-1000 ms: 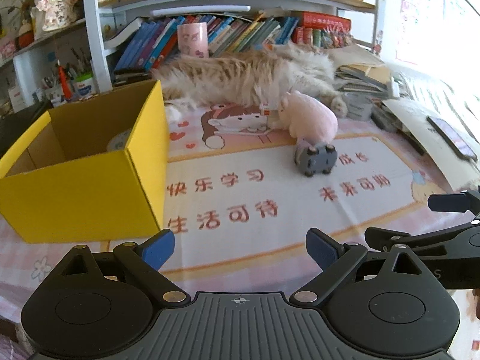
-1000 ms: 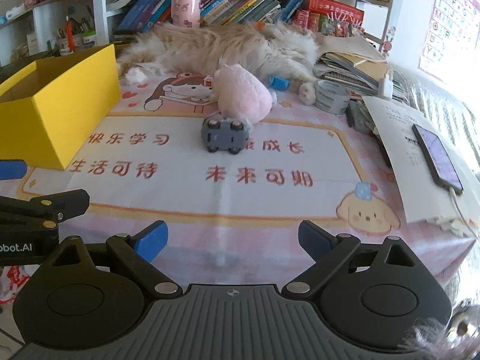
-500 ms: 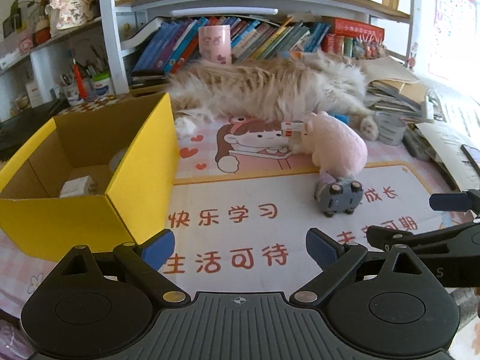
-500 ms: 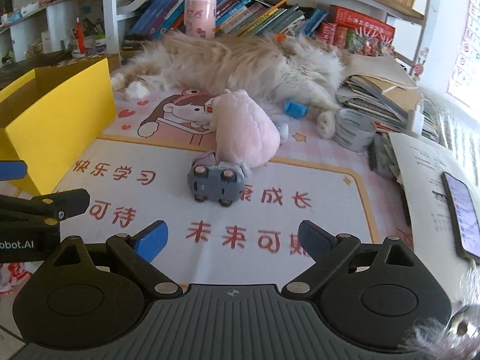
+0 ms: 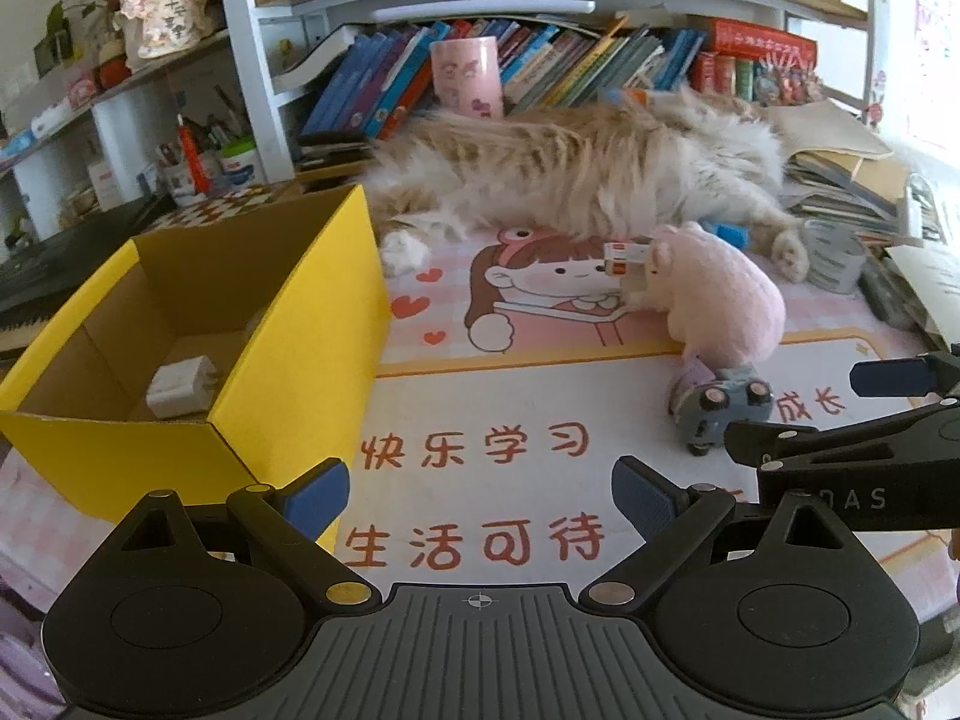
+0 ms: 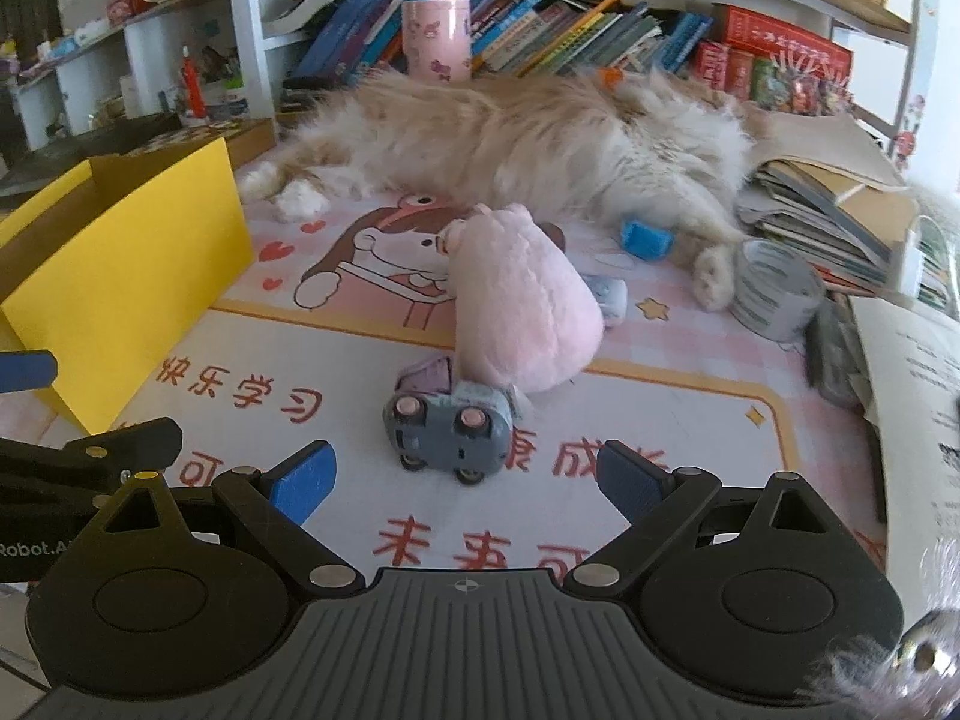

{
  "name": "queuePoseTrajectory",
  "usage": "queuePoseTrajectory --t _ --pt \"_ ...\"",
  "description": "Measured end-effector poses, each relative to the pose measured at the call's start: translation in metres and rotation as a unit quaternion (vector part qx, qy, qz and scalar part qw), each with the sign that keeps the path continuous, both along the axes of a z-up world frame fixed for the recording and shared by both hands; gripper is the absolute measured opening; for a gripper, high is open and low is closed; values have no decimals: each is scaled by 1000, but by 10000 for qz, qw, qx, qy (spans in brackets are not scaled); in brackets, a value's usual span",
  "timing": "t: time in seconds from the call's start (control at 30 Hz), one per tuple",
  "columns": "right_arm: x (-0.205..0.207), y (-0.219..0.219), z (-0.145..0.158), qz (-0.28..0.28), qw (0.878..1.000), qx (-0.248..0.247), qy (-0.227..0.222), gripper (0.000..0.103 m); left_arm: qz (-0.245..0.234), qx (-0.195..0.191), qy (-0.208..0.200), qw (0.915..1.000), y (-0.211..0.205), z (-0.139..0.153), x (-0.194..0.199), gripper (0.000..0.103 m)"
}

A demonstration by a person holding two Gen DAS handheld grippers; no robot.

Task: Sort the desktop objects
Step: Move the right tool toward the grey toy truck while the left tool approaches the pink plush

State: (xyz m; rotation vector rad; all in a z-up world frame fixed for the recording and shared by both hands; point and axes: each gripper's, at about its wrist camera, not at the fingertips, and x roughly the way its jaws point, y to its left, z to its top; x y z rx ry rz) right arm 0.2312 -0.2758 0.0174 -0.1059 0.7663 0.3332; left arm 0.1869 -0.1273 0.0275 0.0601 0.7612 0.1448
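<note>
A grey toy car (image 6: pixel 447 429) lies on the printed desk mat just ahead of my open, empty right gripper (image 6: pixel 465 480); it also shows in the left wrist view (image 5: pixel 717 414). A pink plush toy (image 6: pixel 522 312) leans on the car; it shows in the left view too (image 5: pixel 717 294). An open yellow box (image 5: pixel 204 324) stands at the left with a white charger (image 5: pixel 180 387) inside. My left gripper (image 5: pixel 480 492) is open and empty beside the box's near corner.
A fluffy cat (image 6: pixel 516 132) lies across the back of the desk. A roll of tape (image 6: pixel 774 291), a blue item (image 6: pixel 645 238), a small red-and-white box (image 5: pixel 624 256) and stacked books (image 6: pixel 828 204) lie around. A bookshelf with a pink cup (image 6: pixel 436 39) stands behind.
Both grippers have moved forward over the mat. The toy car and plush now sit closer to the right gripper, and the box interior with the charger has come into the left view.
</note>
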Motion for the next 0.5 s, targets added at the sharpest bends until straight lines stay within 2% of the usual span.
queuePoseTrajectory --t 0.27,0.5 --pt "27 -1 -4 183 9997 109 142 95 94 107 152 9998 -4 -2 17 96" --pt "53 -2 -19 186 9976 256 616 95 -36 343 297 9990 -15 -5 23 96"
